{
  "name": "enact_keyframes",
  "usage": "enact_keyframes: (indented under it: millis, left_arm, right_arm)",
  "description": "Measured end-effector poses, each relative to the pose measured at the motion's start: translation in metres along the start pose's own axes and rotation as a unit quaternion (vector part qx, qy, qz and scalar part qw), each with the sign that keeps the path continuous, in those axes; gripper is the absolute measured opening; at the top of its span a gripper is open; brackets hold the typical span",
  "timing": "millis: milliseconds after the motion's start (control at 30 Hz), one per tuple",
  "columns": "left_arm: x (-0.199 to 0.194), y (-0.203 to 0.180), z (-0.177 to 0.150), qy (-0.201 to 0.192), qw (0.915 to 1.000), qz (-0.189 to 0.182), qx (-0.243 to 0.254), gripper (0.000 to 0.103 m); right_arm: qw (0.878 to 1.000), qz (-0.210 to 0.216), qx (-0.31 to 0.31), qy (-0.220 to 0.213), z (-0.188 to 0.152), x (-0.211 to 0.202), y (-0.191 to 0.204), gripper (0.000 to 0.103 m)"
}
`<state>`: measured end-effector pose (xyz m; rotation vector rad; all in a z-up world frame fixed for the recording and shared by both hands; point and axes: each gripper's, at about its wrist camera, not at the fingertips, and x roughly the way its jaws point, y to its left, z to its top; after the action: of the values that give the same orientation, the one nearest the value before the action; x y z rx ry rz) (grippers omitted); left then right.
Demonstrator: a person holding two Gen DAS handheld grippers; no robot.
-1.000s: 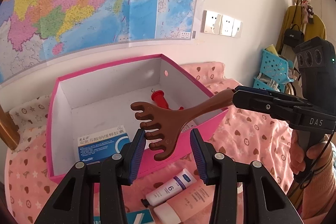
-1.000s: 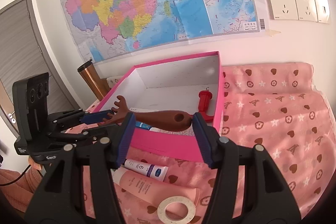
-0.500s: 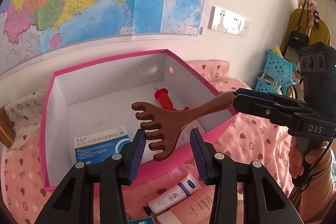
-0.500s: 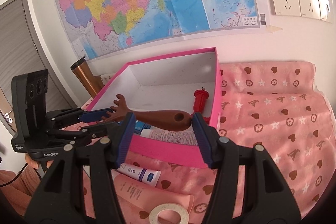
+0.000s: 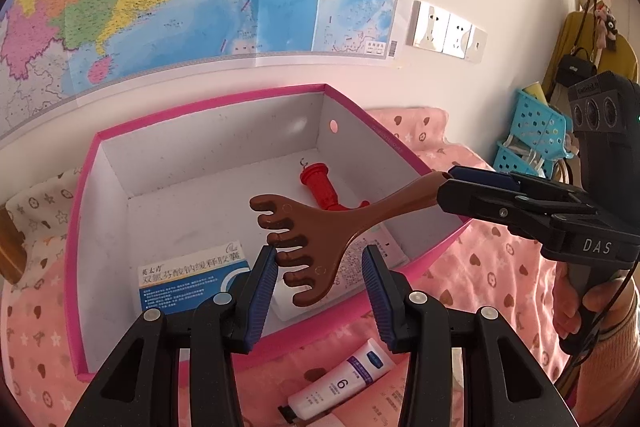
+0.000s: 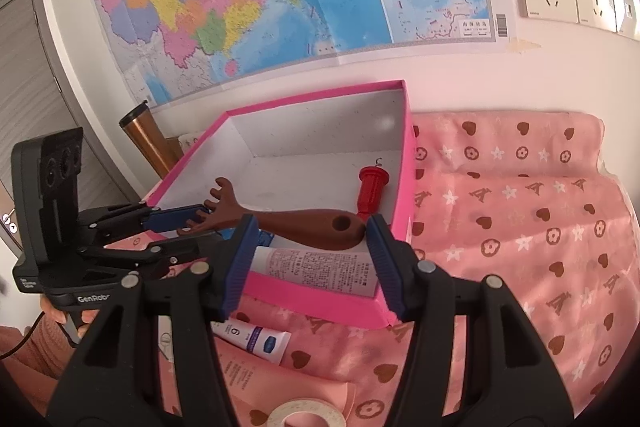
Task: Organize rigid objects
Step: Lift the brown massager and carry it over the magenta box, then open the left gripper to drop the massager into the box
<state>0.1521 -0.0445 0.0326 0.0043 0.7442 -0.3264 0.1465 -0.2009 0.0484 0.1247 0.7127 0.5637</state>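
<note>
A brown hand-shaped wooden scratcher point(image 5: 316, 231) hangs level over the near part of an open pink box point(image 5: 208, 107). My left gripper point(image 5: 319, 253) is shut on its clawed head, with the tines against the left pad. My right gripper point(image 6: 312, 227) is shut on the scratcher's point(image 6: 304, 227) handle end with the hole. In the left wrist view the right gripper point(image 5: 460, 187) comes in from the right. In the right wrist view the left gripper point(image 6: 176, 223) comes in from the left. Inside the box point(image 6: 316, 95) lie a red plastic piece point(image 6: 372, 191), a blue-and-white medicine carton point(image 5: 188, 275) and a white tube point(image 6: 320, 267).
On the pink heart-print cloth in front of the box lie a small white tube marked 6 point(image 6: 252, 339), a pink tube point(image 6: 272, 379) and a tape roll point(image 6: 304, 415). A copper tumbler point(image 6: 148, 143) stands left of the box. Blue baskets point(image 5: 536, 123) are at the far right. A wall map hangs behind.
Both grippers have carried the scratcher forward and slightly down over the box, which looks larger and nearer. The grips on the head and handle have stayed the same.
</note>
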Motion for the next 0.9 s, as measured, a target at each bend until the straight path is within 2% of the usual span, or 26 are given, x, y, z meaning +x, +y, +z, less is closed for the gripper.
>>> enact_keyframes:
  millis: [367, 533, 700, 900]
  left_arm:
    - [0.026, 0.009, 0.007, 0.028, 0.9996, 0.005, -0.009, 0.043]
    - [0.038, 0.017, 0.011, 0.042, 0.9989, -0.006, -0.020, 0.044]
    - [0.039, 0.017, 0.012, 0.040, 0.9990, -0.003, -0.018, 0.044]
    - [0.018, 0.010, 0.004, 0.007, 0.9999, 0.004, -0.006, 0.044]
  right_arm:
    - [1.000, -0.021, -0.007, 0.021, 0.012, 0.021, -0.006, 0.059]
    - [0.999, -0.036, -0.013, 0.024, 0.017, 0.028, -0.004, 0.059]
    - [0.999, -0.047, -0.016, 0.015, 0.020, 0.029, -0.003, 0.059]
    - [0.999, -0.041, -0.007, 0.005, 0.013, 0.018, -0.006, 0.059]
